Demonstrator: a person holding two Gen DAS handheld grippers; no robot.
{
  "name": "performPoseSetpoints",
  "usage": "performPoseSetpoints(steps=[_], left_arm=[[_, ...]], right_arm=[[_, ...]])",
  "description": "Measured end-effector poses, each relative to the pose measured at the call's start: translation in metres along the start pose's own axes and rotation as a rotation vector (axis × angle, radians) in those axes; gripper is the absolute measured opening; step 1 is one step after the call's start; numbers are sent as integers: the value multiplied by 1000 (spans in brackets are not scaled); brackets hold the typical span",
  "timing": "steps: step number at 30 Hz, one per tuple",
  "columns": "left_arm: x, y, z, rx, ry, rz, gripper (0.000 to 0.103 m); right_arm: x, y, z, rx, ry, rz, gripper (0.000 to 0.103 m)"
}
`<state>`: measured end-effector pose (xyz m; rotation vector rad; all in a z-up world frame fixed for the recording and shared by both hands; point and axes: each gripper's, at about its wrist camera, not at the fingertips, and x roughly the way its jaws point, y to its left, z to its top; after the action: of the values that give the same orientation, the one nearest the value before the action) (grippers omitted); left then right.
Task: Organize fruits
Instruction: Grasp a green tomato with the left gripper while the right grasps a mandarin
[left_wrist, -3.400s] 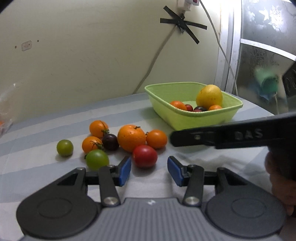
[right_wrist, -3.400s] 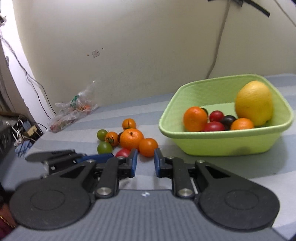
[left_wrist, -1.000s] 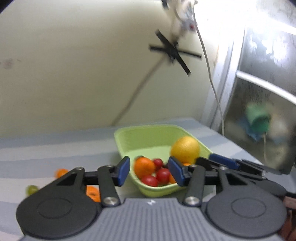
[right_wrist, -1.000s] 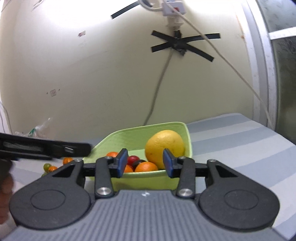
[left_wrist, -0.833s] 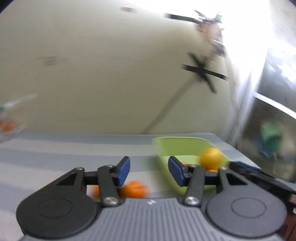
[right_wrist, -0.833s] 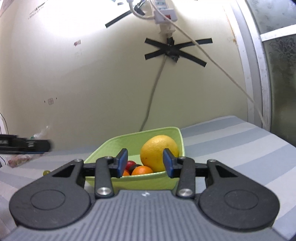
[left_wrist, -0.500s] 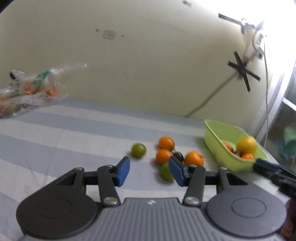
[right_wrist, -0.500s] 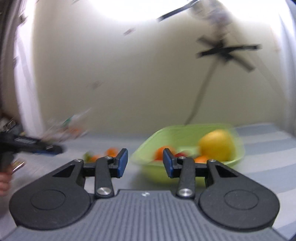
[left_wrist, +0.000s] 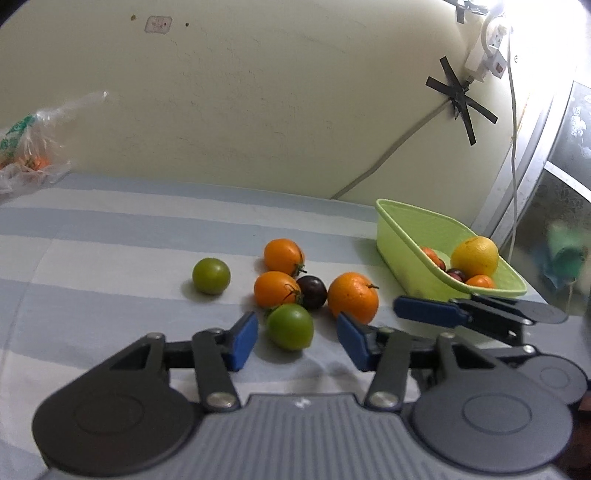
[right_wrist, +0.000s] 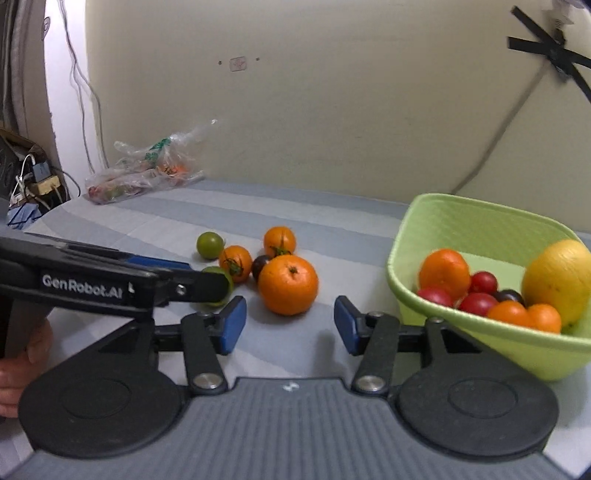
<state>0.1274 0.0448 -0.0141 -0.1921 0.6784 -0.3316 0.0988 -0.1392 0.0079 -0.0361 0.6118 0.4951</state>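
Closing my left gripper (left_wrist: 295, 341) a little, I have its blue pads either side of a round green tomato (left_wrist: 290, 326) on the blue-and-white striped cloth (left_wrist: 110, 236), though neither pad touches it and it holds nothing. From that tomato, a small dark purple fruit (left_wrist: 312, 292) sits at one o'clock, touching a stemmed orange tomato (left_wrist: 276, 289) at eleven o'clock; a second orange tomato (left_wrist: 283, 256) lies beyond at twelve, and a large dimpled orange (left_wrist: 353, 301) lies at two o'clock. A lone green tomato (left_wrist: 211, 275) rests apart at ten o'clock. My right gripper (right_wrist: 290, 325) is opening, its jaws fairly wide and empty, with the same large orange just beyond the gap at twelve o'clock. At three o'clock from that orange stands the light green plastic basket (right_wrist: 480, 229), holding a big yellow citrus (right_wrist: 557, 280), several small red tomatoes (right_wrist: 476, 303), two small orange fruits (right_wrist: 524, 315), a bigger orange one (right_wrist: 445, 272) and one dark fruit (right_wrist: 509, 295). A clear plastic bag (right_wrist: 144, 173) lies by the wall at ten o'clock. My hand (right_wrist: 22, 369) shows at the lower left edge of the right wrist view.
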Motion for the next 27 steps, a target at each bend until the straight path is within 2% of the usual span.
performPoseSetpoints(steps=[4,8,10,11,12,15,17,21,27], left_arm=[[2,8,-4,-38,15,-9,30],[-2,9,-6,-52,8,-16,30],[-6,11,-7,-65,3,-22,30],[-8,11,-8,-70,3,-25,30],[-10,11,-9,-70,3,-24,30],[-17,10,-15,-69,2,-29,30],[-23,8,-17,-69,-2,-42,30],[-32,-5,-20,-43,-10,-80,30],[-32,-44,-28,51,15,-165,30]], right_arm=[[7,12,1,-57,27,3,55],[18,24,4,-103,38,-34,56],[19,22,4,-106,39,-41,52],[18,21,4,-100,33,-50,41],[16,18,4,-90,24,-65,38],[11,9,2,-46,18,-55,37],[3,9,-2,-43,4,-76,37],[-26,7,-19,-25,-8,-63,37],[-74,-5,-48,23,-26,-95,37]])
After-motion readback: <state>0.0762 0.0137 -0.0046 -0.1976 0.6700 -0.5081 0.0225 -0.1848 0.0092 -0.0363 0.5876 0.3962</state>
